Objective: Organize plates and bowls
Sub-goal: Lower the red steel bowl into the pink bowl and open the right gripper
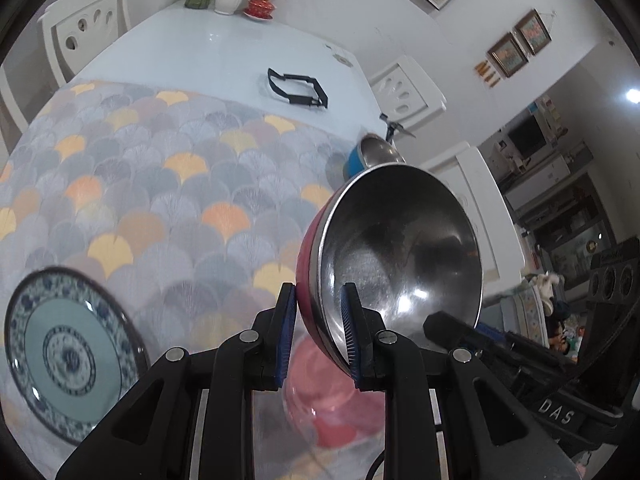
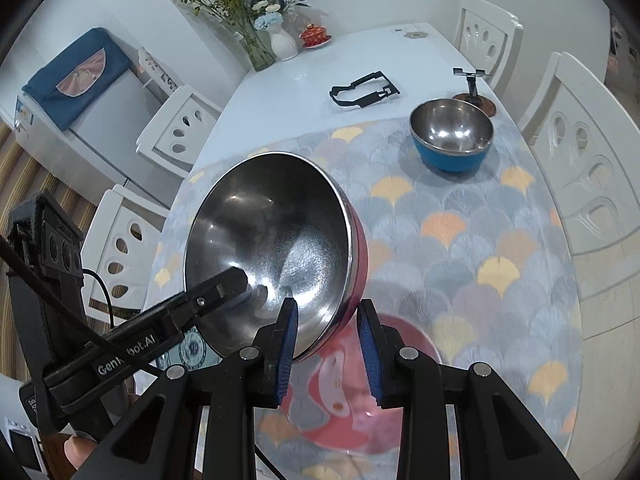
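Observation:
My left gripper point(image 1: 320, 332) is shut on the rim of a steel bowl with a red outside point(image 1: 400, 252), held tilted above the table. In the right wrist view the same red bowl point(image 2: 272, 248) sits between my right gripper's point(image 2: 328, 344) jaws, which stand apart around its rim; the left gripper's finger point(image 2: 216, 288) reaches into the bowl. A red plate point(image 2: 352, 392) lies under it, also in the left view point(image 1: 332, 392). A blue steel bowl point(image 2: 452, 136) stands far right, also in the left view point(image 1: 360, 156). A blue-patterned plate point(image 1: 68, 352) lies at left.
A fan-patterned mat point(image 2: 460, 240) covers the near table. A black strap frame point(image 2: 364, 94), a small stand point(image 2: 472, 84), flower vases point(image 2: 280, 40) and a red lidded cup point(image 2: 314, 36) sit farther back. White chairs point(image 2: 588, 152) ring the table.

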A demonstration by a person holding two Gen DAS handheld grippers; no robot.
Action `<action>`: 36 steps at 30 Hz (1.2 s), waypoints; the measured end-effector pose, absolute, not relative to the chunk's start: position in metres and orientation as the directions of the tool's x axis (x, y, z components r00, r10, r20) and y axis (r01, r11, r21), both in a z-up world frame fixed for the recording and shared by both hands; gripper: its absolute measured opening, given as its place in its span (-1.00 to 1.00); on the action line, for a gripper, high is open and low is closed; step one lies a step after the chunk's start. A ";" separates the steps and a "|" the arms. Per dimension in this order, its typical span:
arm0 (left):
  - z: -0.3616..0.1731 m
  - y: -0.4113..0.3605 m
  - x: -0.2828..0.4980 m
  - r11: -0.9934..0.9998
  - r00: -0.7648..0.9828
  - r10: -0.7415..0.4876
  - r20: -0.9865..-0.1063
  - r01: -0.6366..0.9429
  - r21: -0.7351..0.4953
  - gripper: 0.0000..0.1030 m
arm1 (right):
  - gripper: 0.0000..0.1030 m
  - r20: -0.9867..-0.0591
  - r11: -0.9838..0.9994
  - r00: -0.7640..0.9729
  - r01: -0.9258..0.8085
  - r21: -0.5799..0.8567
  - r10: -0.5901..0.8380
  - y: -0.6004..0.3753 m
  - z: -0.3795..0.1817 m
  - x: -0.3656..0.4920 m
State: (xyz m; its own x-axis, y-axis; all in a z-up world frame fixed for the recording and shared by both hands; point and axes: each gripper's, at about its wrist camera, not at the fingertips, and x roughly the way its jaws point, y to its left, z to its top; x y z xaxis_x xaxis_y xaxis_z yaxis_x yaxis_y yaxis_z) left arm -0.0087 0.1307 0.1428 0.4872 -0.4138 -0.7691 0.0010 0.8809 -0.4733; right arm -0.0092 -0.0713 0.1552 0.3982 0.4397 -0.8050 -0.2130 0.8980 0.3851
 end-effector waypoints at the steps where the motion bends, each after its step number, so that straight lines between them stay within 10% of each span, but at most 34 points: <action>1: 0.143 0.127 -0.014 0.884 0.483 -0.413 -0.772 0.011 -0.467 -0.62 | -0.41 -0.806 0.900 0.401 -0.211 0.381 0.436 -0.073 0.155 -0.013; 36: 0.089 0.059 -0.066 0.967 0.373 -0.253 -0.893 0.131 -0.219 -0.51 | -0.41 -0.887 0.923 0.257 -0.082 0.375 0.384 -0.108 0.077 -0.077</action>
